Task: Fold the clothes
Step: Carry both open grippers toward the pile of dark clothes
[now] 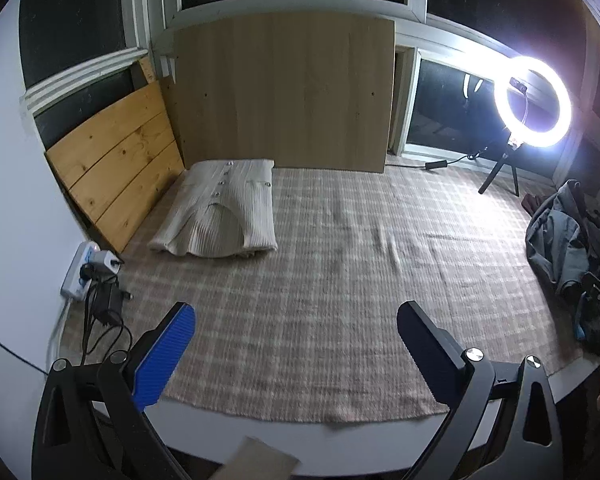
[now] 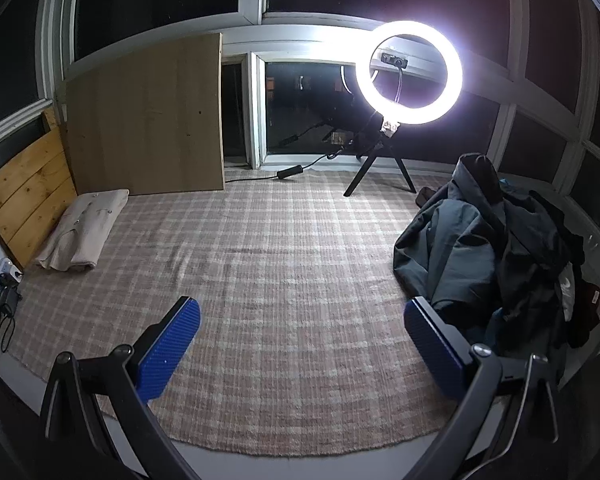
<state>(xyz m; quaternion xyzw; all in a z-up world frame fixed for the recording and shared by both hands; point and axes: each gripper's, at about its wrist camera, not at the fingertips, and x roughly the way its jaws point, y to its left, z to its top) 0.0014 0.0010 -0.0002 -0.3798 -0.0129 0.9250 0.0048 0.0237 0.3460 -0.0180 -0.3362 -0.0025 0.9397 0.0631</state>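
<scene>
While both tools hang idle above the floor, the room's contents stand as follows.

1 left gripper [image 1: 296, 344]: jaws spread wide, nothing between them, poised over bare rug.

1 right gripper [image 2: 302, 342]: jaws likewise wide apart and empty, its right finger just beside the dark heap.

1 plaid rug [image 2: 284, 264]: pinkish check, middle area bare, a few ripples.

1 cream knit cardigan [image 1: 224, 210]: buttoned, already folded into a neat rectangle, lying at the rug's far left corner against the pine plank board [image 1: 116, 168] and near the tall wood panel [image 1: 284, 92]. Judged as finished work.

1 pile of dark clothes [image 2: 496, 256]: grey and black garments, crumpled together at the rug's right edge, unfolded. Number of items cannot be told.

1 ring light [image 2: 409, 72] on tripod, lit, at the back.

1 power strip [image 1: 78, 270] with cables, left edge.

Progress, by my reckoning: 1 piece done, the heap remaining; next garment would likely come from that pile.
</scene>
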